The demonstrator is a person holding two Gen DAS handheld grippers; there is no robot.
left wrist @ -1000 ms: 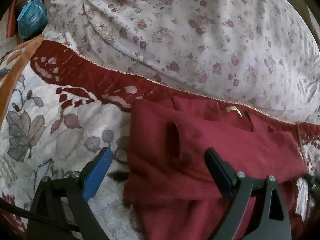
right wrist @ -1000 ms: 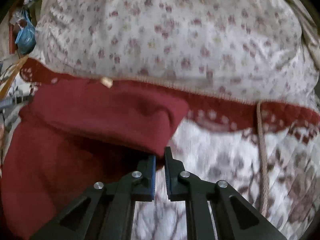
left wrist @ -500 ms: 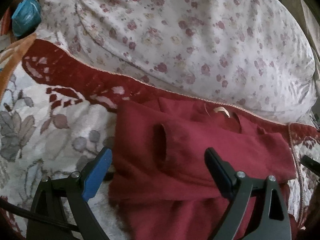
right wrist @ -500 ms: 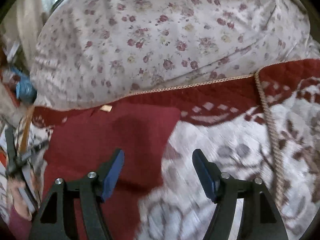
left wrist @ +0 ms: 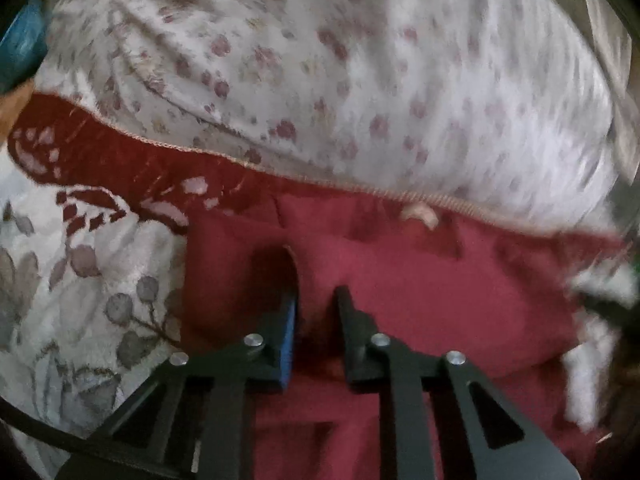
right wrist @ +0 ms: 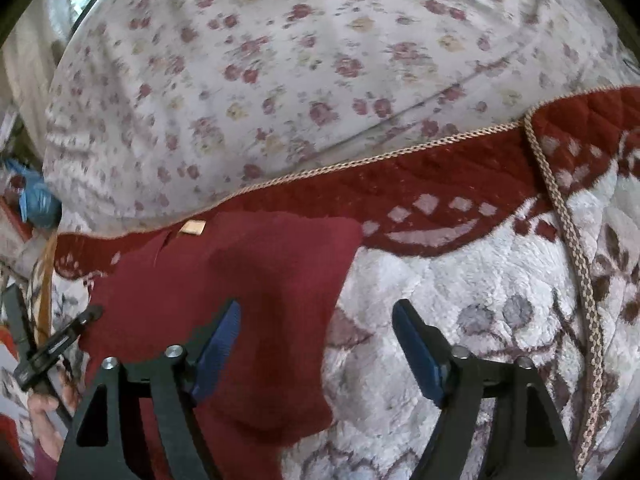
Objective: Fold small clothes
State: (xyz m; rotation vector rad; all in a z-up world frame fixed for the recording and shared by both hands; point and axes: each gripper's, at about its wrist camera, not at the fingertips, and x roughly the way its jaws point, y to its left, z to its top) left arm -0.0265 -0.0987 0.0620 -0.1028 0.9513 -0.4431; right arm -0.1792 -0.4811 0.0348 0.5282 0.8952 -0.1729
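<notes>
The left gripper (left wrist: 316, 312) is pinching the near fold of the red garment (left wrist: 420, 292), probably to carry it across. The garment is lying on the bed's blanket (right wrist: 460, 288) below the floral pillow (right wrist: 300, 72). The right gripper (right wrist: 316, 332) is hanging spread over its right edge.

Red garment (left wrist: 420, 292) btm cut by frame edge; left view blurred w/ motion.

Left tool (left wrist: 316, 312) now nearly closed on the red garment's (left wrist: 420, 292) fold; right tool (right wrist: 316, 344) now spread apart.
</notes>
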